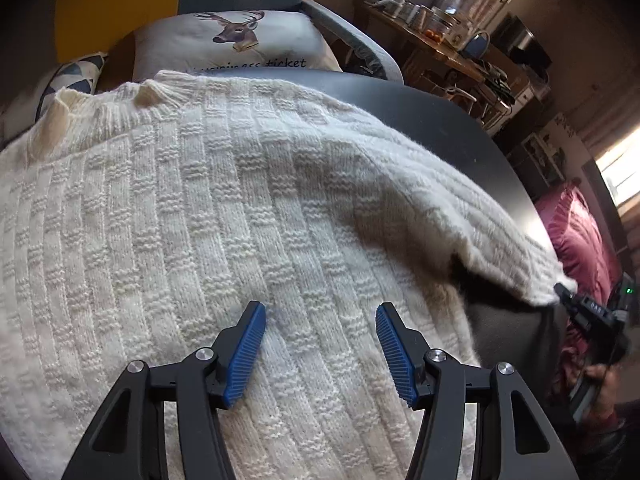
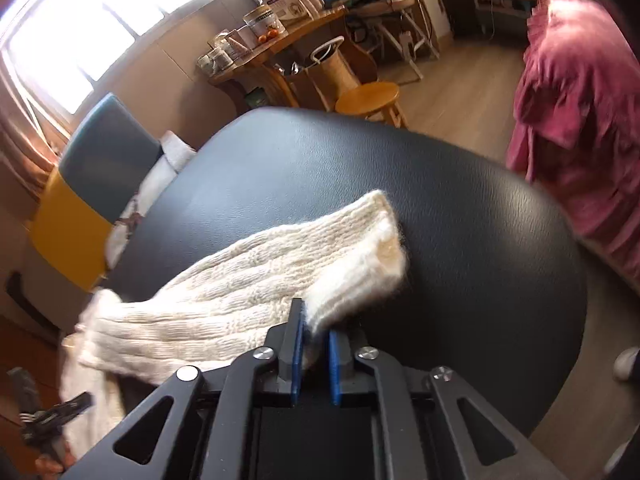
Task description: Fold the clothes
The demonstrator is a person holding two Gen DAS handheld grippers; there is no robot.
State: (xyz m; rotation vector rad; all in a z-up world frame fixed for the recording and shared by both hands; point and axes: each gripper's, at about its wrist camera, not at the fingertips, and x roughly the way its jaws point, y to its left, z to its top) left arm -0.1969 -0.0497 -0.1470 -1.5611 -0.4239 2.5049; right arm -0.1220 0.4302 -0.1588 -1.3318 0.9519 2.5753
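A cream cable-knit sweater [image 1: 224,208] lies spread on a round black table [image 1: 460,128], its collar toward the far left. My left gripper [image 1: 320,307] hovers open just over the sweater's body, nothing between its blue pads. One sleeve [image 1: 460,216] is lifted off to the right, where my right gripper [image 1: 580,308] holds its cuff. In the right wrist view, the right gripper [image 2: 316,332] is shut on the edge of the sleeve [image 2: 280,256], which stretches away over the table [image 2: 440,200]. The left gripper [image 2: 52,416] shows dimly at the lower left.
A deer-print pillow [image 1: 236,40] sits on a blue and yellow chair [image 2: 100,168] behind the table. A pink garment [image 2: 580,120] is to the right. A wooden stool [image 2: 368,98] and a cluttered wooden side table [image 2: 280,40] stand beyond the far edge.
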